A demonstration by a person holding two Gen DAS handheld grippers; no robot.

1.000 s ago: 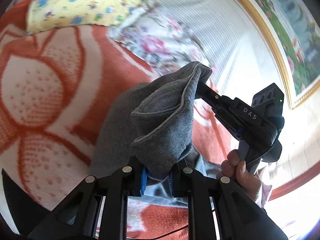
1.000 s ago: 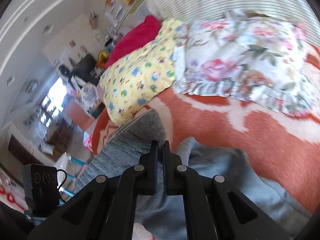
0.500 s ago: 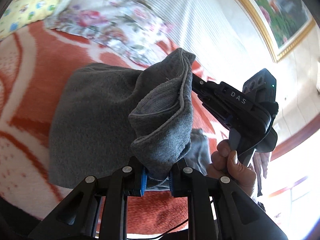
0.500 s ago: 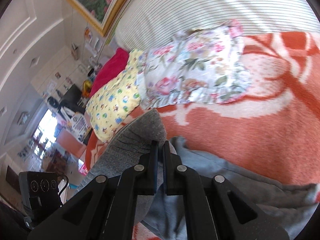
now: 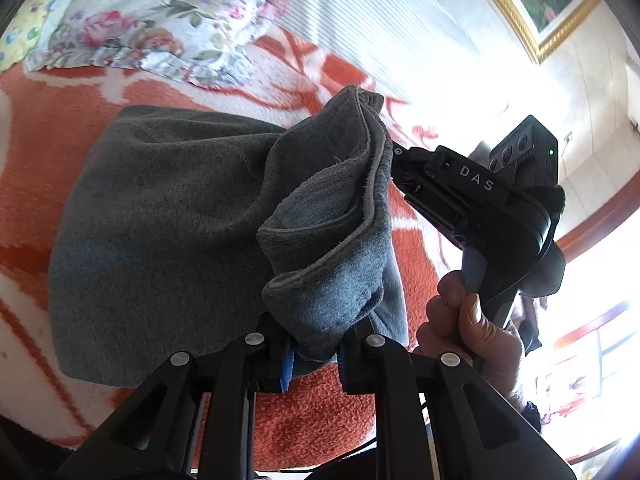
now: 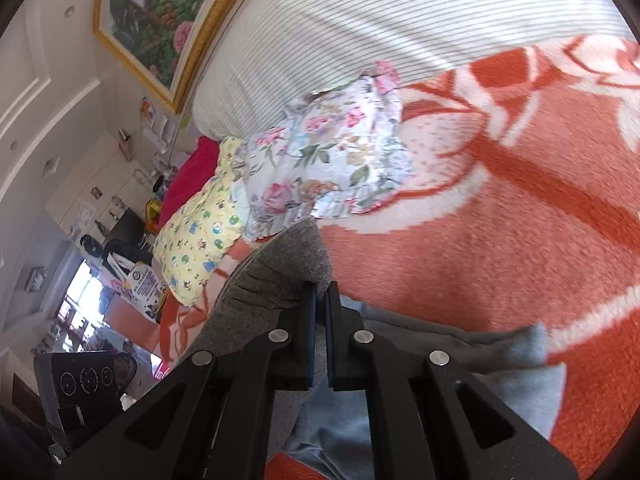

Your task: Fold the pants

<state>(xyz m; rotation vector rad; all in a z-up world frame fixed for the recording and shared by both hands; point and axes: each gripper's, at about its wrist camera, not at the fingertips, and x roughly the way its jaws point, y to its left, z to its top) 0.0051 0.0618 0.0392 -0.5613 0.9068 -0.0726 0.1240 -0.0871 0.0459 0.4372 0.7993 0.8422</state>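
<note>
Holding one raised end of the grey pants between them, the left claw and right claw are each clamped on a corner. Soft, limp fabric sags onto the bed's orange blanket; pillows lie beyond, with open blanket beside them.

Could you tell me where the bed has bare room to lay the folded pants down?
The orange blanket is bare right of the floral pillow, up to the striped headboard. The left is crowded: yellow pillow, gray pants.
</note>
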